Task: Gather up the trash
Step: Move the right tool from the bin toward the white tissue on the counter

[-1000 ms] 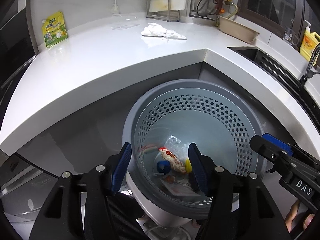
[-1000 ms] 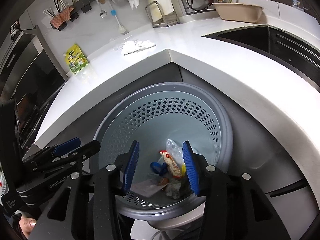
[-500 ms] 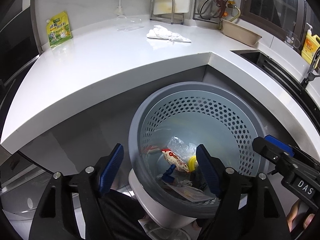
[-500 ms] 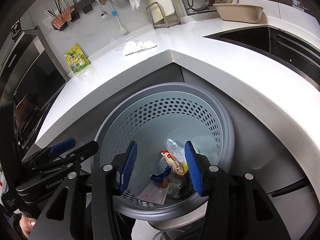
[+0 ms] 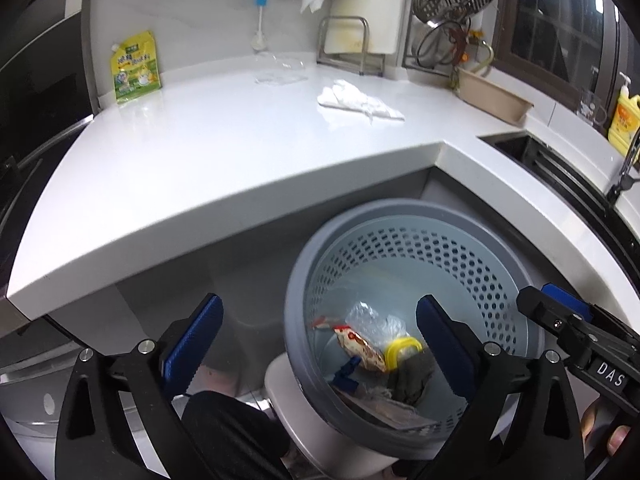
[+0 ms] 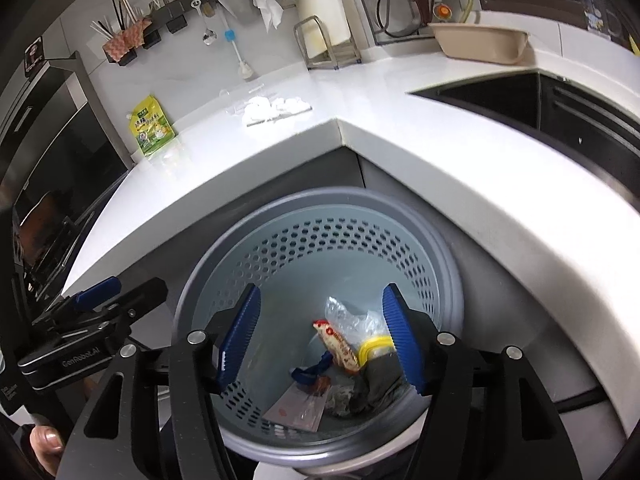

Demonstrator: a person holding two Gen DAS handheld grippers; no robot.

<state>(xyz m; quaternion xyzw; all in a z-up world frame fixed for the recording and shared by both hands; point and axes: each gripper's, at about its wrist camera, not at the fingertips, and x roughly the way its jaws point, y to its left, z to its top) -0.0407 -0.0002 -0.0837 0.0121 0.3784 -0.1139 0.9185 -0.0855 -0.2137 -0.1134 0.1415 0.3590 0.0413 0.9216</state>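
The trash lies in a loose heap at the bottom of a grey bin (image 6: pixel 320 216) with a perforated inner wall, which stands on the floor in the inner corner of a white L-shaped counter (image 5: pixel 224 152). Topmost is a red-and-white snack wrapper (image 6: pixel 338 344), lying slantwise; behind it sits crumpled clear plastic (image 6: pixel 344 316), and just beside the wrapper a yellow ring-shaped piece (image 6: pixel 374 346). A small blue scrap (image 6: pixel 310 370), a flat pale pink packet (image 6: pixel 296 404) and a dark crumpled wad (image 6: pixel 378 386) fill the rest of the floor of the bin.

Both grippers hang over the bin's mouth, pointing down into it. The left gripper (image 5: pixel 318 344) has just been opening and stands spread wide — one blue pad outside the rim, the other over the inside — with nothing pinched. The right gripper (image 6: pixel 320 340) has also just been opening; its pads frame the wrapper from above without touching it.

Farther out on the counter lie a crumpled white tissue (image 5: pixel 358 100) and a yellow-green pouch (image 5: pixel 134 66) leaning on the wall.
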